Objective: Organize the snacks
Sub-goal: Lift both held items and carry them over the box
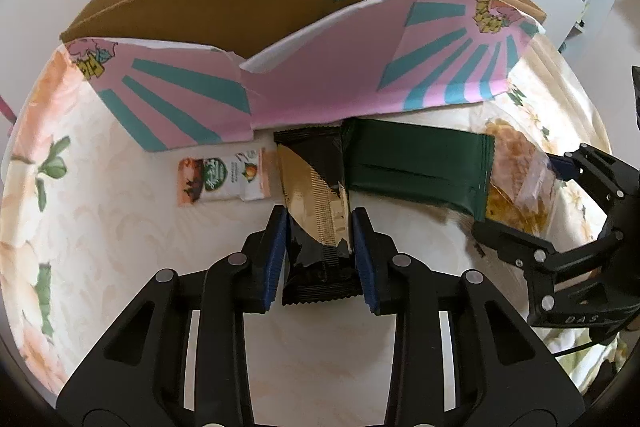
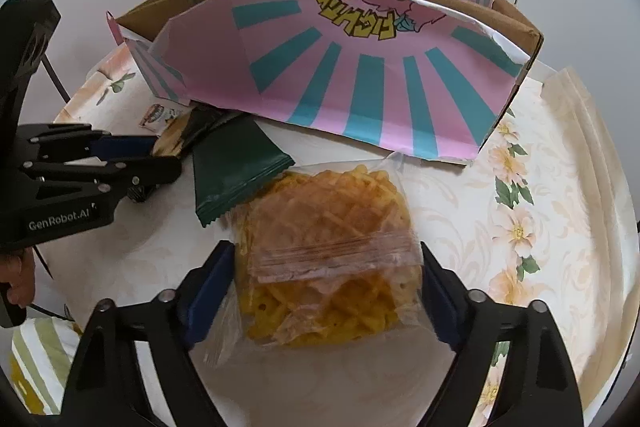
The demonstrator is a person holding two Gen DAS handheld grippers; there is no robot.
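Left gripper [image 1: 319, 251] is pinched tight on the glossy black-and-gold foil snack packet [image 1: 316, 211]. That slick wrapper could slide out on the lift. Right gripper [image 2: 326, 291] sits wide around the clear zip bag of orange waffle crisps [image 2: 328, 251], not visibly squeezing; clamping hard would crush them.

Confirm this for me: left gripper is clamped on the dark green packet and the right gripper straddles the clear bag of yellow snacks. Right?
Not quite. In the left wrist view, the left gripper is clamped on the black-and-gold packet; the dark green packet lies beside it, untouched. The right gripper does straddle the clear bag of yellow snacks.
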